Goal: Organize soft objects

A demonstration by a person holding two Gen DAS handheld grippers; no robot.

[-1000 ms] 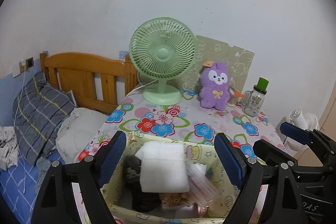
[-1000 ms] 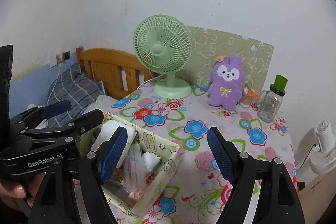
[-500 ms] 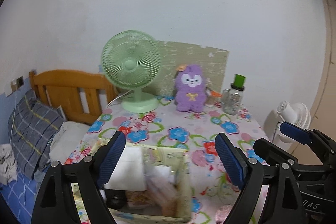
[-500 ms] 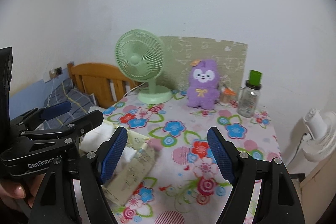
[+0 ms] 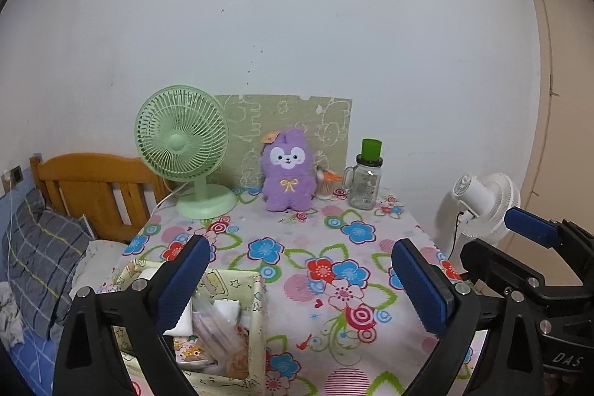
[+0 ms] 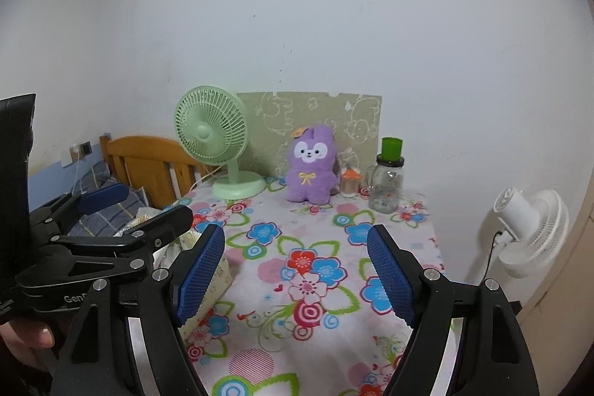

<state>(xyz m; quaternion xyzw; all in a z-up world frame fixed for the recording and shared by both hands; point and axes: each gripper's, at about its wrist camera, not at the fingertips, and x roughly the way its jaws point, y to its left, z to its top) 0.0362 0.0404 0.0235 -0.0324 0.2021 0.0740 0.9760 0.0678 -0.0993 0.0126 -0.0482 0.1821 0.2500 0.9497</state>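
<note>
Both grippers are hovering over the flowered tabletop (image 5: 334, 232). The left gripper (image 5: 300, 284) is spreading its jaws wide, gripping nothing. The right gripper (image 6: 297, 277) is opening a touch too, nothing between its jaws. The purple plush (image 5: 287, 173) is sitting just right of the green fan (image 5: 183, 147). The yellow box (image 5: 256, 321), left of the left gripper, is holding what look like white cloths.

Dim even indoor light, soft shadows, heavy fisheye warp w/ dark corners, slight blur
</note>
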